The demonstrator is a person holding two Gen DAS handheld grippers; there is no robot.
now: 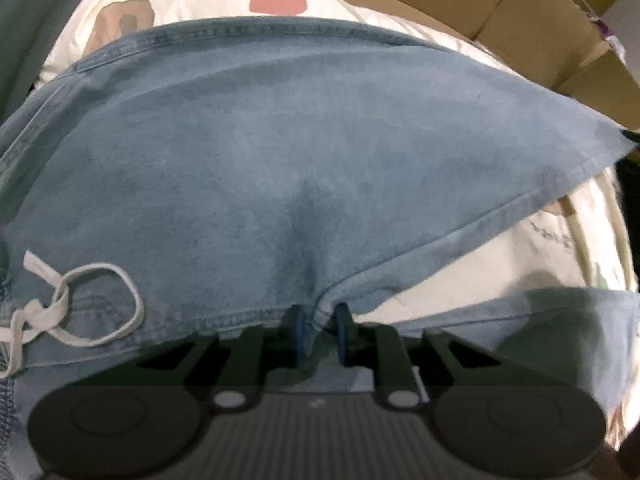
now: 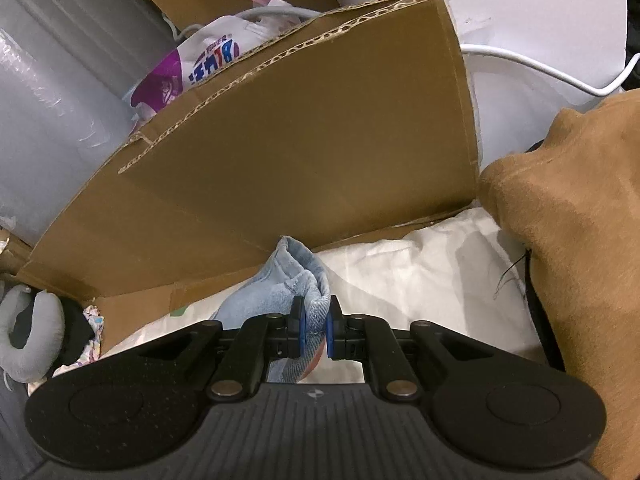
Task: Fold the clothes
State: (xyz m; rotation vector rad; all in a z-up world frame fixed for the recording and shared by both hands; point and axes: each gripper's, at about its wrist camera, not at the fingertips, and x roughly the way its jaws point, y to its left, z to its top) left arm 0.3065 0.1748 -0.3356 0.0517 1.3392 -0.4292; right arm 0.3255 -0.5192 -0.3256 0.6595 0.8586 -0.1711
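Denim shorts (image 1: 280, 160) on bedsheet (image 1: 460, 280) | left gripper (image 1: 320, 330) and right gripper (image 2: 316, 330) both clenched on hems | mid-fold, likely; next: carry edges across together.

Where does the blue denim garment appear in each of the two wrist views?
Left wrist: the denim garment fills the middle, its hem pinched in the left claw.
Right wrist: only a bunched corner, lower centre, in the right claw.
Shared landmark: the cardboard boxes.
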